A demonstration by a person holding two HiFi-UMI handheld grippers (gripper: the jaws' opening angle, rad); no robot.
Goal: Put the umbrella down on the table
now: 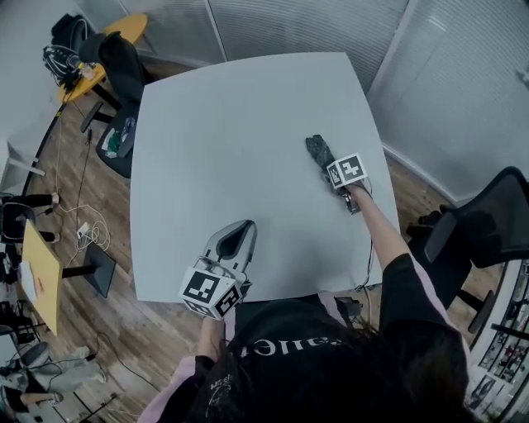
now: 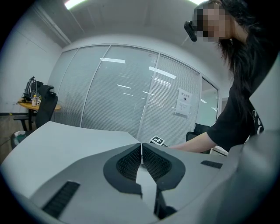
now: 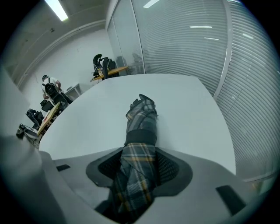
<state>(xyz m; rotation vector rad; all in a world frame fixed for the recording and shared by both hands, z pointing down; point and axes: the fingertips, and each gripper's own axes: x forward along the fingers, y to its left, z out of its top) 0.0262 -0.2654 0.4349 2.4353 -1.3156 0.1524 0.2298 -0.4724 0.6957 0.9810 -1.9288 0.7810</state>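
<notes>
At the near edge of the worktop (image 1: 215, 124), the left hand-held gripper (image 1: 245, 225) held its jaws pressed together with nothing between them. Farther out on the right, the right hand-held gripper (image 3: 139, 162) was clamped on a folded plaid umbrella (image 3: 141, 117). The umbrella pointed down over the pale surface, but whether its tip touched could not be told. Beyond the far corner stood a black office chair (image 1: 122, 70).

office: glass partition walls (image 2: 127, 100) with blinds, swivel chair (image 1: 475, 235), white table (image 1: 215, 124), wood floor (image 1: 107, 330), ceiling strip light (image 3: 57, 8)
</notes>
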